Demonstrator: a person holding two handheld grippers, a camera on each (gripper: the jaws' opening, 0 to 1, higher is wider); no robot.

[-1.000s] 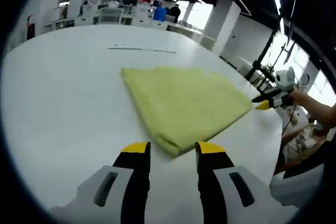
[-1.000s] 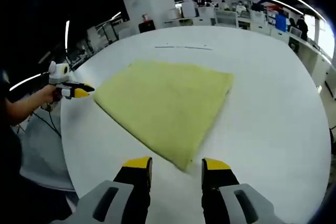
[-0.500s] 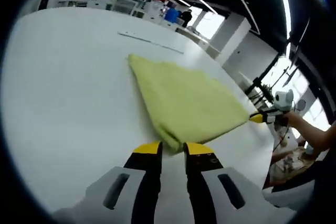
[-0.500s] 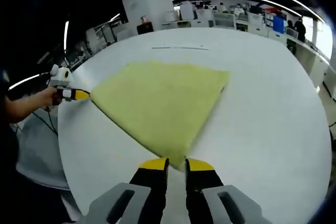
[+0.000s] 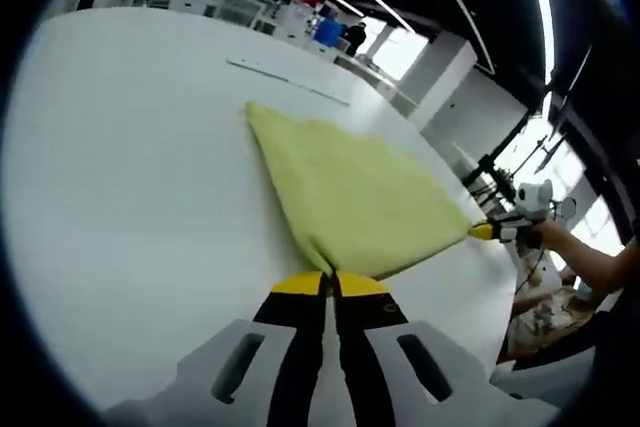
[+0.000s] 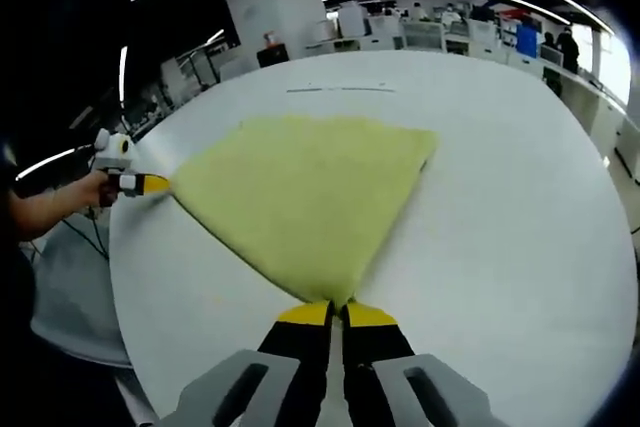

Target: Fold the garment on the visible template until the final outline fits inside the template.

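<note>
Both tools closed since earlier | left tool (image 5: 329, 283), right tool (image 6: 336, 311) pinch garment (image 5: 350, 192) corners | flat

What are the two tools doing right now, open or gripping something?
Left tool: closed on a corner of the yellow cloth.
Right tool: closed on another corner of that cloth.

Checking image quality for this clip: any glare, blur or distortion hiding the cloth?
Left gripper view: strong fisheye bend, bright windows blown out at right, yellow cloth sharp. Right gripper view: same bend, ceiling light streaks, cloth evenly lit on the white table, soft shadows.
</note>
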